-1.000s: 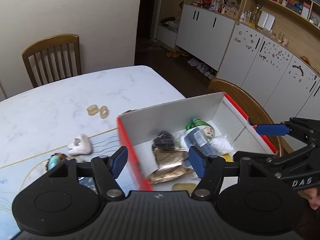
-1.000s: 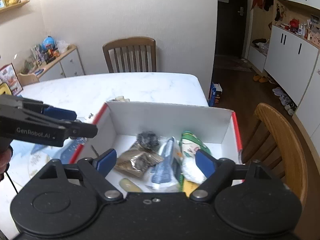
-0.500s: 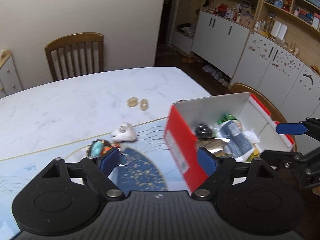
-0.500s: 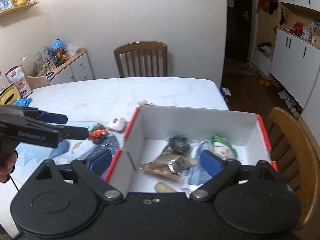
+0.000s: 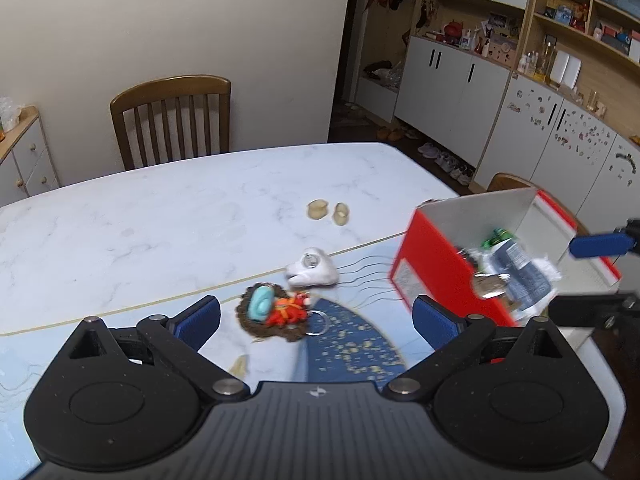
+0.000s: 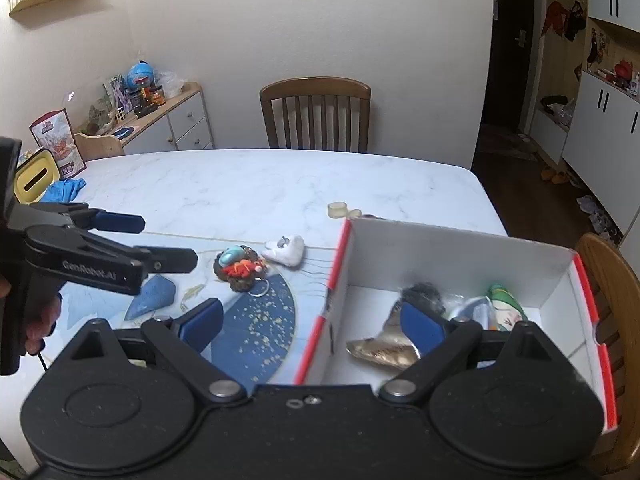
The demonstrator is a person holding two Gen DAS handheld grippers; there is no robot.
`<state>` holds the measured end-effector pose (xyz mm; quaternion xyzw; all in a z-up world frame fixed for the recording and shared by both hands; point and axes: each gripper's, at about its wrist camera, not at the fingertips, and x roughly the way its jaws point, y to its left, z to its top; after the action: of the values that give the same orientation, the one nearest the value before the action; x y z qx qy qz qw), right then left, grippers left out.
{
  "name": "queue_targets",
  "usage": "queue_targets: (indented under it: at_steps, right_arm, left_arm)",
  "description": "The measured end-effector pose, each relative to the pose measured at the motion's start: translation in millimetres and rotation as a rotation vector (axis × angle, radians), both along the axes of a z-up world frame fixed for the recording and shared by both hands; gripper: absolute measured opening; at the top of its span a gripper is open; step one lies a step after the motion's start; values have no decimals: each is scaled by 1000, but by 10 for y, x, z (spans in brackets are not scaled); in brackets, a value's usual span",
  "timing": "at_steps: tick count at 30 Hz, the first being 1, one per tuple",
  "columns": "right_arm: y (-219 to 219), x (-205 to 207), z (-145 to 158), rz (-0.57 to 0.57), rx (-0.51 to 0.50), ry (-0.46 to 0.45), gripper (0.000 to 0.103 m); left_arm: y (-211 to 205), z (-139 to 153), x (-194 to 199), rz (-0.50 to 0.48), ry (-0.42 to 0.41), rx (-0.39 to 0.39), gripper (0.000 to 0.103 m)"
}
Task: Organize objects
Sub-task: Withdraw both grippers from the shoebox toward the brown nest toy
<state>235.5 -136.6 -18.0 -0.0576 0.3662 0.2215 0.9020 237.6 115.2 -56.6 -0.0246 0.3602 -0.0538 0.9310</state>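
Left gripper (image 5: 316, 314) swung left off red box (image 5: 444, 276), now over crab keychain (image 5: 276, 310), jaws spread empty, right gripper (image 6: 310, 320) likewise released.

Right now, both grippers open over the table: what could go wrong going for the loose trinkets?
1. The crocheted keychain has a metal ring lying flat on the mat; open left gripper fingers could catch only the ring and let the charm swing.
2. The white charm lies close to the keychain, so a wide grasp may nudge it.
3. The red box sits near the table's edge by the chair; a push could shift it off.
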Motion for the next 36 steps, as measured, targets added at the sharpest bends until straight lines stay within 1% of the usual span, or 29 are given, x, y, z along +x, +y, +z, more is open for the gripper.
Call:
queue_targets:
  at_steps: [4, 8, 15, 18, 23, 28, 30, 32, 34, 36]
  right_arm:
    - [171, 85, -5, 5, -12, -2, 95]
    - [373, 171, -25, 28, -20, 3, 93]
    - [666, 383, -145, 19, -26, 35, 92]
    - [781, 457, -209, 35, -29, 43, 89]
    - [1008, 503, -393, 69, -92, 48, 85]
    - [1191, 527, -600, 60, -111, 54, 81]
    - [1234, 543, -693, 49, -110, 57, 77]
    - [1261, 564, -779, 29, -107, 60, 75]
    - [1290, 584, -862, 11, -94, 63, 73]
    - [1305, 617, -934, -8, -77, 69, 71]
  left_arm:
    - [139, -119, 27, -13, -6, 31, 103]
    - [284, -226, 45, -3, -49, 64, 103]
    - [489, -425, 208, -17, -35, 71, 103]
    - [588, -481, 298, -22, -27, 58, 103]
    - [744, -497, 462, -32, -23, 22, 103]
    - [720, -515, 598, -67, -6, 5, 103]
    - [690, -535, 651, -76, 9, -2, 102]
    - [650, -556, 691, -92, 19, -8, 102]
    - [609, -574, 727, -111, 23, -11, 99]
    - [585, -594, 763, -120, 31, -20, 91]
